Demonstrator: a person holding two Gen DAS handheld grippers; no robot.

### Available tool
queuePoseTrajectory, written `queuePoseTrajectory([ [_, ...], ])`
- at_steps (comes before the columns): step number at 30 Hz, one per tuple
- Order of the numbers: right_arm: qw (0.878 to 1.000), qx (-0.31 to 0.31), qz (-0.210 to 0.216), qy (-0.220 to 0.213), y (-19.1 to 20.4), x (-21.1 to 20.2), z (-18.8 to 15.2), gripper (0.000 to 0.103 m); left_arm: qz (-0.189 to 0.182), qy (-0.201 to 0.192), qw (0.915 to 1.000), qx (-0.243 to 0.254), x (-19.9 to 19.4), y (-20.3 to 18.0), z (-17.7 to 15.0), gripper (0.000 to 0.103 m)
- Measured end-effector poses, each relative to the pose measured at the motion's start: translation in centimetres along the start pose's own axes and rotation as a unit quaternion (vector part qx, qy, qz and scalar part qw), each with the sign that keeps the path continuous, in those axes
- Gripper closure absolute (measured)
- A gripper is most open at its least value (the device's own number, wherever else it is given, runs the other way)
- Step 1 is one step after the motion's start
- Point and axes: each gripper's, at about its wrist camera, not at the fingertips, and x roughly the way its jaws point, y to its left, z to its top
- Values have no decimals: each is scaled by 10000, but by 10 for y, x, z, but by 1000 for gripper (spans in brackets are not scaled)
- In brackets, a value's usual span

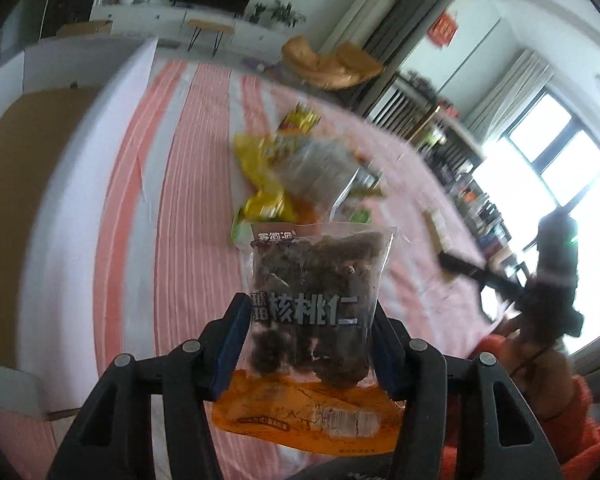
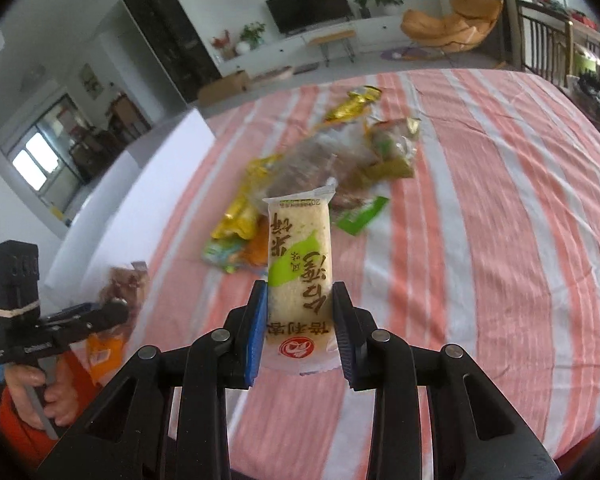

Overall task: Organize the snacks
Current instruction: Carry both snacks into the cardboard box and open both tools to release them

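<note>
The left gripper (image 1: 310, 344) is clamped on a clear bag of walnuts (image 1: 314, 304), blue pads pressing both its side edges; the orange bottom strip hangs back between the arms. The bag stands lifted off the striped cloth (image 1: 188, 184). Left of these fingers lies a wide bare run of cloth, ending at a white box (image 1: 100, 76) with a brown inside along the far-left edge. Straight ahead, beyond the bag's top seam, the snack pile (image 1: 300, 160) lies blurred in the middle of the cloth.

The right gripper (image 2: 300, 320) is closed tight on a rice cracker packet (image 2: 300, 272), held upright by its lower half, also clear of the cloth. The pile sits just past the packet's top edge. To its right the cloth is open all the way to the far edge. To its left the other gripper carries the walnuts, well apart, a hand (image 2: 40, 392) on its grip.
</note>
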Motion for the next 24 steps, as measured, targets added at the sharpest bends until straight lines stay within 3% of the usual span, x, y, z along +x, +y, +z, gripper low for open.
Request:
queuePoseTrajectory([
  [7,9983,-271,513,-73,45,-6,14,70,-258,-732,9969,-135,-69,0,30,48],
  [10,9953,-503,816,-156,76,-9,31,70,-140,-1017,9944,-253,-99,18,45,48],
  [15,9847,-1040,1370,-290,147,-8,62,70,740,-1276,9882,-403,-143,59,62,47],
  [19,9689,-1525,1938,-217,223,5,81,70,1628,-1305,9765,-547,-166,97,63,44],
  [21,9627,-1744,2065,-125,257,19,84,70,2123,-1205,9677,-628,-166,115,61,34],
  [23,9578,-1970,2094,-43,292,42,84,66,2569,-1110,9569,-779,-164,131,56,15],
  [24,9568,-2007,2102,-7,301,50,84,60,2729,-1068,9525,-832,-161,137,55,14],
])
